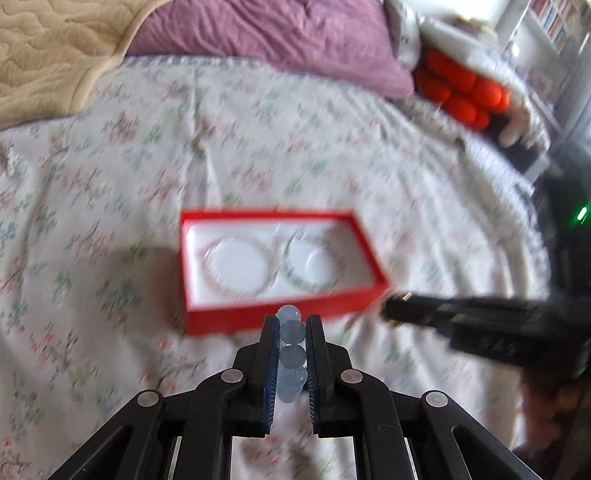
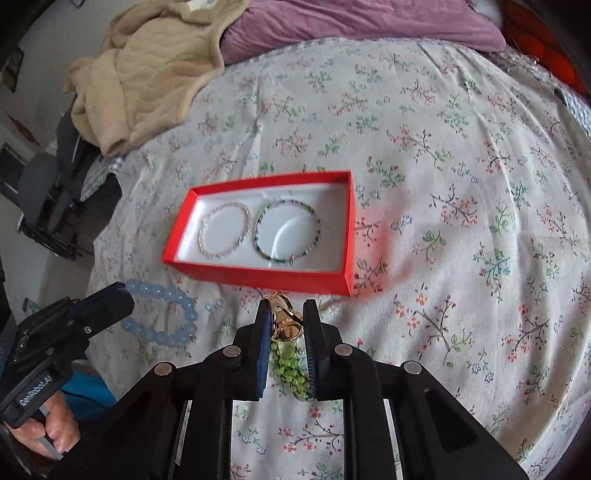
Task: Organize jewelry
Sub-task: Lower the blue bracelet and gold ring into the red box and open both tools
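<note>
A red box (image 1: 258,320) (image 2: 258,276) with a white lining lies on the floral bedsheet. Inside it lie a silver bracelet (image 2: 225,232) and a green-and-dark beaded bracelet (image 2: 288,230). My left gripper (image 1: 291,325) is shut on a pale blue bead bracelet (image 1: 292,354), just before the box's near wall; that bracelet also shows in the right wrist view (image 2: 166,314), hanging from the left gripper (image 2: 110,302). My right gripper (image 2: 286,314) is shut on a gold ring-like piece (image 2: 284,321) with a green bead bracelet (image 2: 290,369) behind it, near the box's front.
A beige quilted blanket (image 2: 147,74) and a purple pillow (image 1: 277,33) lie at the head of the bed. An orange knitted item (image 1: 461,88) sits at the far right. The right gripper's body (image 1: 480,325) reaches in beside the box.
</note>
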Motion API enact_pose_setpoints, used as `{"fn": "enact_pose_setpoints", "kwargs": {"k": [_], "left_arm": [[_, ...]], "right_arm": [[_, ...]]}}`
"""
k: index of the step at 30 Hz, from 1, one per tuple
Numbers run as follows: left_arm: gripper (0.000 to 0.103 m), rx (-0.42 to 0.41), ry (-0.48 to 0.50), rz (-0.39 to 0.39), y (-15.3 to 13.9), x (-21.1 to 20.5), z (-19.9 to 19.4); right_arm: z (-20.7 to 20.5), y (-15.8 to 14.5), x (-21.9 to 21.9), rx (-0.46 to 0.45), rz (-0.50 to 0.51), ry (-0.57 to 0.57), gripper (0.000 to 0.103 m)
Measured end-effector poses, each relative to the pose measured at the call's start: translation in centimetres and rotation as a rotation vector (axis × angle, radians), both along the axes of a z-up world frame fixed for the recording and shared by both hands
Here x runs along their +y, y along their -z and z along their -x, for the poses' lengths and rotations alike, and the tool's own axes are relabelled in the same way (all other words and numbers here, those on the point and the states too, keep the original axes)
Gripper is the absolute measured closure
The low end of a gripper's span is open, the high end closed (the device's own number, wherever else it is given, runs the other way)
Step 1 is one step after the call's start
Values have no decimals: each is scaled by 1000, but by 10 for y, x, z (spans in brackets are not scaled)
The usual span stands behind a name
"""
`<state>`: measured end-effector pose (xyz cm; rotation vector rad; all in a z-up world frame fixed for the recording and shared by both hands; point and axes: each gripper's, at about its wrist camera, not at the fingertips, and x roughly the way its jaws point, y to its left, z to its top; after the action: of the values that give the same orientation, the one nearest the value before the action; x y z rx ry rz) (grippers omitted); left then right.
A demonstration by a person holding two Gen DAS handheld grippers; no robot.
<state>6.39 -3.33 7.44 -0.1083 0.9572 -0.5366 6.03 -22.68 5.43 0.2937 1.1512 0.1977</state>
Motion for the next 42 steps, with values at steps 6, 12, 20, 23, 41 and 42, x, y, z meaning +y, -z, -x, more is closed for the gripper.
{"fn": "enact_pose_setpoints", "kwargs": {"k": [6,12,20,23,41,42], "left_arm": [[95,-10,-15,106,-9,-15,-24],[95,44,-50,127,15,-19,-52],[94,38,-99,-53,43,-12,-72],[94,34,-96,-77,47,-11,-77],[42,-21,-111,-192,36,-7,-53],[39,-19,-116,-198,36,-5,-50]], "right_arm": [[-20,-6,-4,-33,-33,30,85],[-42,4,-5,-29,-35,50,85],[-58,20,-3,-6,-12,46,85],[-62,23,-1,-8,-6,45,85],[-54,9,1,-54,11,32,59],[-52,8,0,-54,9,32,59]]}}
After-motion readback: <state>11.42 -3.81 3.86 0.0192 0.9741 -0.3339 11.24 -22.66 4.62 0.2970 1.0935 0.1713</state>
